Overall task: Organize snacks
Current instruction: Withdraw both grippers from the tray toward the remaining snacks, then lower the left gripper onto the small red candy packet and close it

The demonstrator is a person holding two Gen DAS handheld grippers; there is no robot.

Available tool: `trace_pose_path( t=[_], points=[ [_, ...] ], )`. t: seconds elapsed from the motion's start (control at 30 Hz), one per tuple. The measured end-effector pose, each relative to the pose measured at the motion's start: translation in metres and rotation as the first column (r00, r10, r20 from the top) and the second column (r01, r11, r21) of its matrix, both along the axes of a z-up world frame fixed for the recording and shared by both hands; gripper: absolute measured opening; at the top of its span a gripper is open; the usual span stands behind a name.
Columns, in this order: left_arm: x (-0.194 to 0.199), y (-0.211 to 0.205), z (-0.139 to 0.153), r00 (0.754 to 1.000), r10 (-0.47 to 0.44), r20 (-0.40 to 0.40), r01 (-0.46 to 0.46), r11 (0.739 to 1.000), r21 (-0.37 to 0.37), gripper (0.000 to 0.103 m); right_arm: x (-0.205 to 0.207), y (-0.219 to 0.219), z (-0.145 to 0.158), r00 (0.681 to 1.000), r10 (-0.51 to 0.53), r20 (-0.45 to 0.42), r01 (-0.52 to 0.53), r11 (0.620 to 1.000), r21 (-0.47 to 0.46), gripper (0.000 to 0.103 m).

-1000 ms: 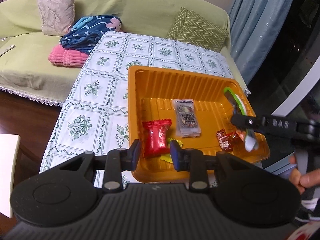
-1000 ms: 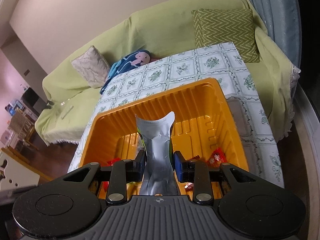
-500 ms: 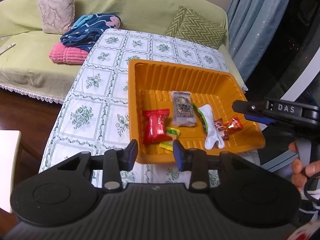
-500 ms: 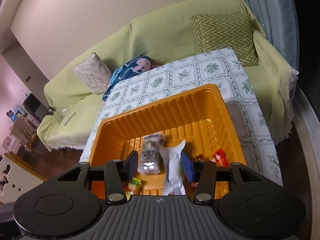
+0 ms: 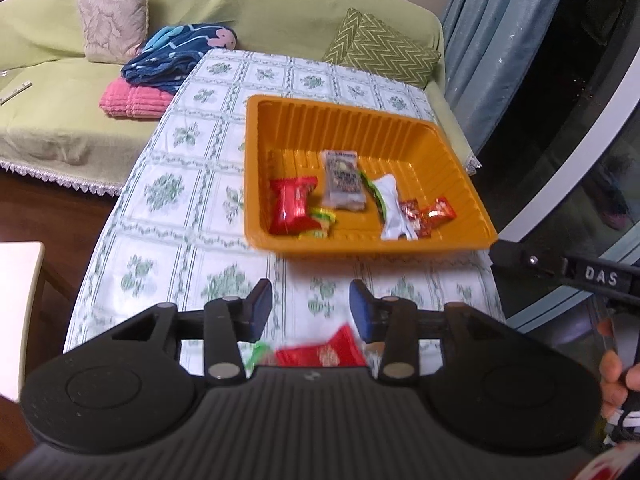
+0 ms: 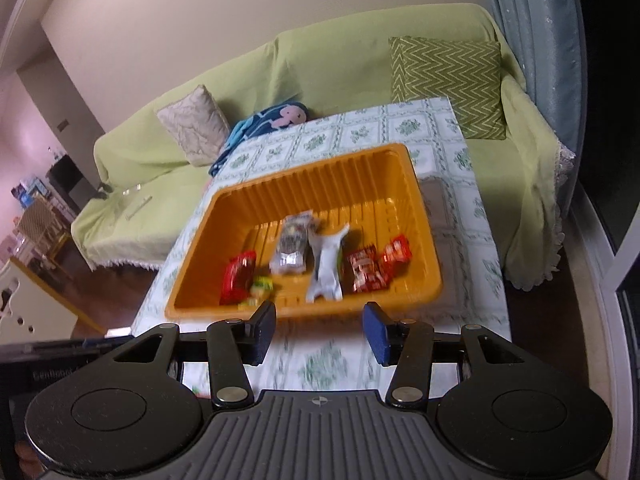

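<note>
Snacks sit in the orange tray (image 5: 360, 122), ahead of both jaws.
Left gripper (image 5: 311, 308) and right gripper (image 6: 319, 333) are wide and hold nothing; a red packet (image 5: 320, 354) lies just under the left jaws, so lower straight, then squeeze softly.

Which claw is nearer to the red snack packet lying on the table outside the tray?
Left. The left claw hangs open right above the red packet; the right claw sits off to its side.
</note>
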State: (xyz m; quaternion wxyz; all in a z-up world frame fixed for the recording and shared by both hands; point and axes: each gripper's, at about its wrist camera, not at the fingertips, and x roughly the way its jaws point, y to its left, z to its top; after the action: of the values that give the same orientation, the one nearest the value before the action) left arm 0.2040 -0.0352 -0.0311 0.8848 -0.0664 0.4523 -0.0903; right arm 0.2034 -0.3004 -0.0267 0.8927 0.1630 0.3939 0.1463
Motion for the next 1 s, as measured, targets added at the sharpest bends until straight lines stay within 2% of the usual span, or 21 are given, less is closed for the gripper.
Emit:
trace_pose_path(
  t=[0.4,0.77,1.0],
  points=[
    [-0.062,0.002,-0.013,0.998,0.033,-0.061,-0.032,0.999,0.020,0.040,-0.062,0.005,-0.010,0.995,0.077,-0.058,-0.077,0.997,0.000,0.049],
    [-0.103,0.007,-0.026,0.992,0.082,-0.100,-0.081,0.997,0.018,0.042,-0.088,0.019,-0.020,0.985,0.141,-0.099,-0.141,0.990,0.006,0.049],
    [-0.114,0.012,-0.031,0.991,0.092,-0.098,-0.088,0.995,0.051,0.042,-0.093,0.033,-0.030,0.978,0.171,-0.121,-0.172,0.985,0.007,0.049]
  ],
)
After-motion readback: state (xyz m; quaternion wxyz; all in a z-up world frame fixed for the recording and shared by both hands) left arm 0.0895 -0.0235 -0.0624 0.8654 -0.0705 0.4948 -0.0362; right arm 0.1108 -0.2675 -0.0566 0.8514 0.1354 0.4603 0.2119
